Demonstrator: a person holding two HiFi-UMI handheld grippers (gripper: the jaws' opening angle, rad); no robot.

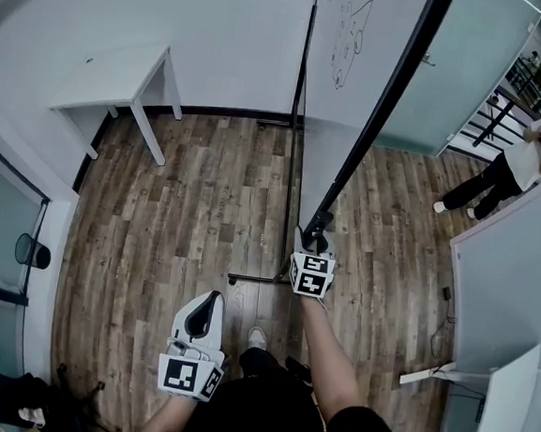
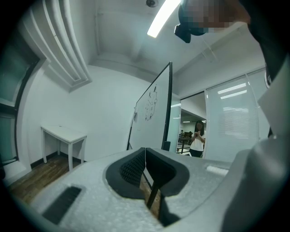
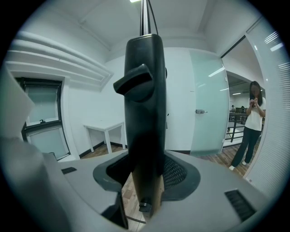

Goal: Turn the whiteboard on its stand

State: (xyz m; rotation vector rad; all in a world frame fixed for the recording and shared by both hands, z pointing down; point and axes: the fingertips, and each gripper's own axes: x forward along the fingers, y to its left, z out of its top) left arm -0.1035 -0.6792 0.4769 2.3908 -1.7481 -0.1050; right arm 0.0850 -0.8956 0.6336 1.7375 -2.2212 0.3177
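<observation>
Whiteboard (image 1: 361, 40) on its stand (image 1: 293, 165), black frame (image 1: 382, 107) clamped in the right gripper (image 1: 314, 235) as leverage for swinging it; left gripper (image 1: 208, 310) hangs aside, closed, empty.

**Whiteboard upright on its black stand**

In the head view the whiteboard (image 1: 352, 95) rises from the frame's centre to the top edge. It is a white panel with a faint line drawing near the top and a thick black edge running diagonally to the upper right. Its stand (image 1: 295, 147) is a thin black pole left of the panel, with a foot bar at lower centre. The right gripper (image 1: 314, 235) clamps the black edge's lower end. In the left gripper view the board stands upright at centre.
</observation>
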